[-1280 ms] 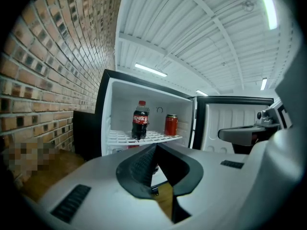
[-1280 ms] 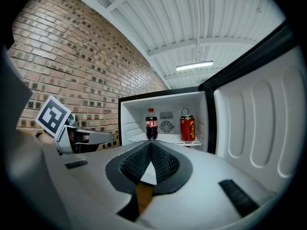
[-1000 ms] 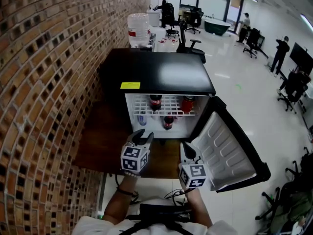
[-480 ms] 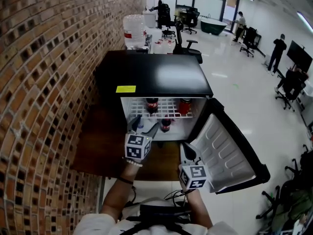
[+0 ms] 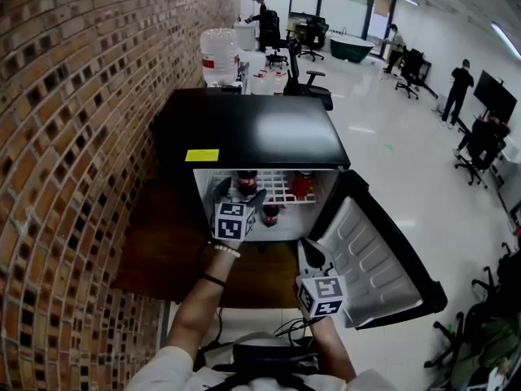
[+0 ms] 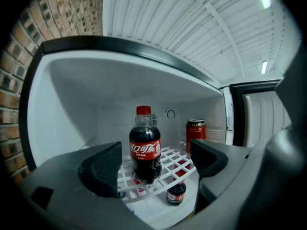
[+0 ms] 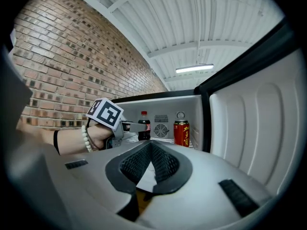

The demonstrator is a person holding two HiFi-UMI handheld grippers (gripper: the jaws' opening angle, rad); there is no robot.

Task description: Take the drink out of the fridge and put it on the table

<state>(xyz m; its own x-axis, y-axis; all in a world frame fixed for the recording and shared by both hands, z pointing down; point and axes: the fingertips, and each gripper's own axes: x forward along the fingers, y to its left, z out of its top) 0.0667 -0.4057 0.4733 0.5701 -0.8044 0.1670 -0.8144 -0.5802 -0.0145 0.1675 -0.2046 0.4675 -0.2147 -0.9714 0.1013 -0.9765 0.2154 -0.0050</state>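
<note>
The left gripper (image 5: 238, 195) has come up from below the fridge (image 5: 244, 129) opening to shelf level in the last second, its jaws swinging wide on the way.

Head view: the left gripper hangs at the open front, aimed at the bottle (image 5: 245, 181) on the upper shelf. The right gripper (image 5: 313, 255) waits low beside the swung-out door (image 5: 370, 255), apparently to keep clear of the reach.

Left gripper view: the jaws are opening, with the pads well apart. The bottle stands upright on the white rack (image 6: 169, 158), framed between the pads but farther in and untouched. The spread looks meant to take the bottle's body. A red can (image 6: 195, 134) stands to the bottle's right, and a small bottle (image 6: 176, 193) sits on the floor below the rack.

Right gripper view: the jaws are pressed together on nothing and point idly at the interior. The drink is inside the fridge, and the lift-out has not begun.
</note>
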